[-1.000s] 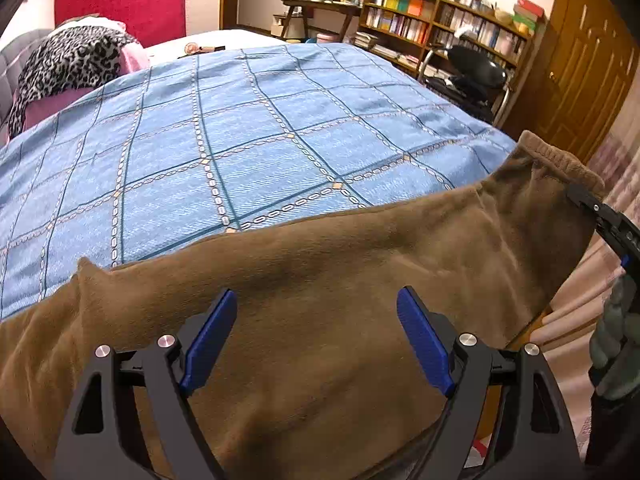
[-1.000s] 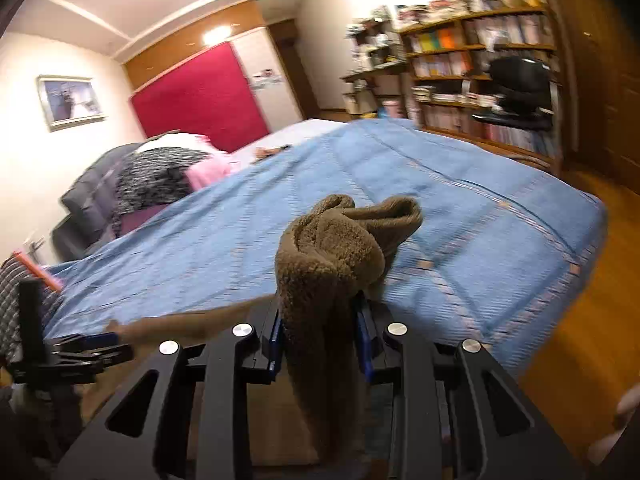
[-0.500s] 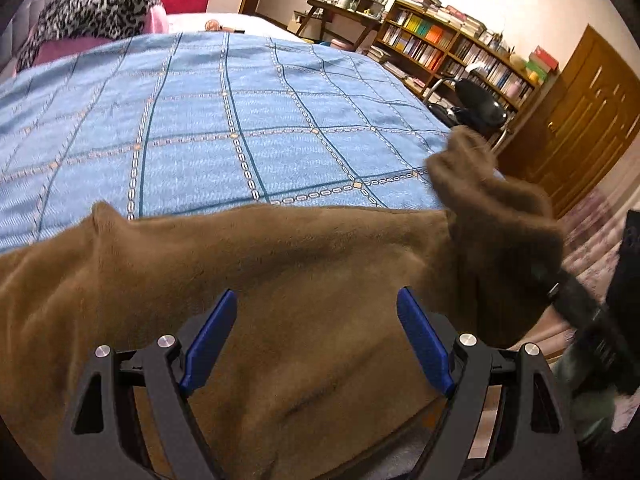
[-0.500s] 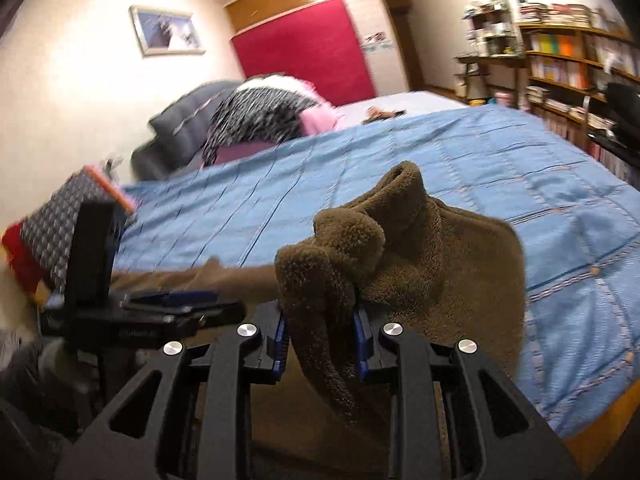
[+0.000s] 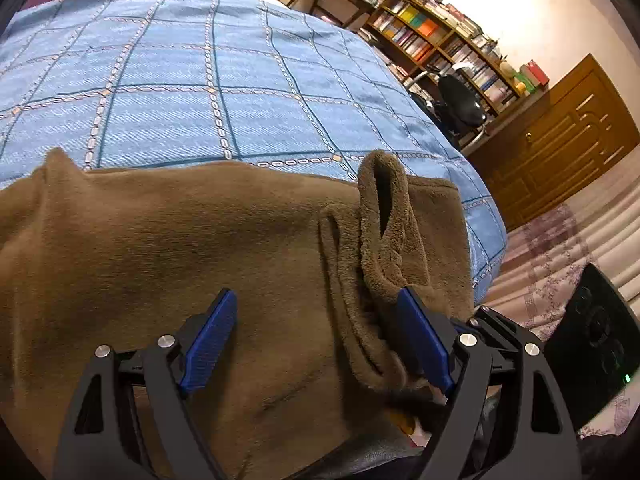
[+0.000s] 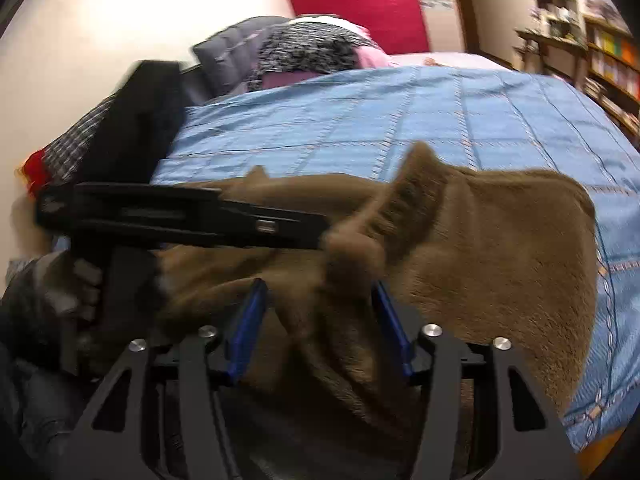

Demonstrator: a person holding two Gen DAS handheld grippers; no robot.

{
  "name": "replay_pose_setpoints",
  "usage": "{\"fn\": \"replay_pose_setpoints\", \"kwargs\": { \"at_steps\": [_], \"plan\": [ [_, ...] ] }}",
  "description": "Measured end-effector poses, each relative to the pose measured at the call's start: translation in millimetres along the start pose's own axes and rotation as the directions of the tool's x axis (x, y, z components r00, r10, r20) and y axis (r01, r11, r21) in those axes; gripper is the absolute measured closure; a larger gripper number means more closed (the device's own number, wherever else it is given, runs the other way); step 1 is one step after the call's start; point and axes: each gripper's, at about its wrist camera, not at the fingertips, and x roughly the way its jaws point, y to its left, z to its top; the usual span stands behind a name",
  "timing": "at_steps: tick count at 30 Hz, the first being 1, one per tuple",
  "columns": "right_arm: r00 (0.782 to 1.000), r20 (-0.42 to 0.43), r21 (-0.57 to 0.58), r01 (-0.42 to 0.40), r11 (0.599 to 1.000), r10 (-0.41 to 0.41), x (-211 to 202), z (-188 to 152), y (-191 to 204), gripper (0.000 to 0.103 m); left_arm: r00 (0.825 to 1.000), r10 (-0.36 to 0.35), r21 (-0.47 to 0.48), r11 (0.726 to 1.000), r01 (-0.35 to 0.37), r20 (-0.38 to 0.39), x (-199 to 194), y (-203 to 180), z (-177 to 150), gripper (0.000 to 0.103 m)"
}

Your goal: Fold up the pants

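Brown fleece pants [image 6: 500, 248] spread across a blue checked bedspread [image 6: 400, 120], one end folded back. Right gripper [image 6: 320, 320] just opening, blue fingers [image 6: 248, 328] apart around a bunched fold. Left gripper [image 6: 180, 220] crossing blurred at left, over the fabric.

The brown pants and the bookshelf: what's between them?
In the left wrist view, past the pants comes bare blue bedspread, then a black office chair in front of the bookshelf.
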Motion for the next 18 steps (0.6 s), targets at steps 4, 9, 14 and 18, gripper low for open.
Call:
{"fn": "replay_pose_setpoints", "kwargs": {
  "at_steps": [4, 9, 14, 18],
  "plan": [
    [0.998, -0.037, 0.007, -0.059, 0.998, 0.06, 6.0, -6.6, -1.0, 0.041, 0.999, -0.021, -0.017, 1.0, 0.021, -0.025, 6.4, 1.4, 2.7, 0.015],
    [0.988, -0.061, 0.014, -0.142, 0.99, 0.142, 3.9, -11.1, -2.4, 0.041, 0.996, -0.055, -0.023, 0.998, 0.054, -0.067, 13.3, -4.5, 4.5, 0.015],
    [0.979, -0.075, 0.023, -0.189, 0.982, 0.19, 3.8, -12.7, -4.7, 0.041, 0.99, -0.075, 0.013, 0.997, 0.077, -0.122, 25.0, -20.5, 4.0, 0.015],
    [0.977, -0.073, 0.041, -0.199, 0.979, 0.202, 1.4, -15.6, -10.8, 0.041, 0.986, -0.077, 0.04, 0.996, 0.084, -0.149, 33.4, -30.9, 4.4, 0.015]
  ]
}}
